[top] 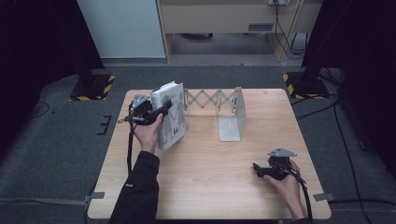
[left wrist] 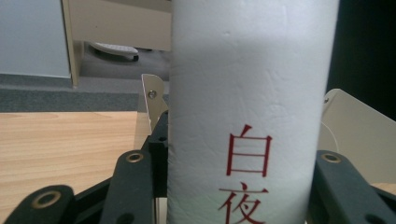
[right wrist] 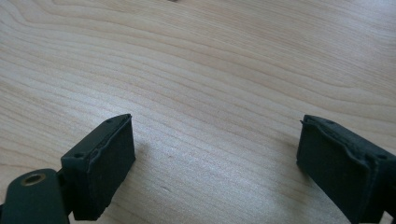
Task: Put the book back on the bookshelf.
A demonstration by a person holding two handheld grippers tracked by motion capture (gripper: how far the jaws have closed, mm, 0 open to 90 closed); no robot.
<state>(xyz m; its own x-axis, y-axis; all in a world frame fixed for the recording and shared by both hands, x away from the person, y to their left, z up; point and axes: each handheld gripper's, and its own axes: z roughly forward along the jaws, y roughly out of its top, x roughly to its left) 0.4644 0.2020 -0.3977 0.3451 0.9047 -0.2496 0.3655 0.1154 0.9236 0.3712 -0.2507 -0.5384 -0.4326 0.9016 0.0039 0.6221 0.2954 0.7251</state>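
The left gripper (top: pixel 156 112) clamps its fingers (left wrist: pixel 133 186) on a white book (top: pixel 170 114), upright beside the expanding book rack (top: pixel 219 109) for shelving. The right gripper (top: pixel 261 170) rests idle with its fingers (right wrist: pixel 100 163) spread apart and empty on the surface (top: pixel 210 177).

**One book, one rack, two grippers on one table**

You have one wooden table (top: pixel 210 186) before you. On it stands one white book (top: pixel 172 116), left of centre in the high view, its spine bearing red characters. One expanding metal book rack (top: pixel 219 109) sits at centre, with two upright end plates joined by one scissor lattice. You hold two grippers: the left gripper (top: pixel 163 109), upper left, and the right gripper (top: pixel 256 168), lower right. Two yellow-and-black striped stand bases (top: pixel 93 86) sit on the floor beyond the table.
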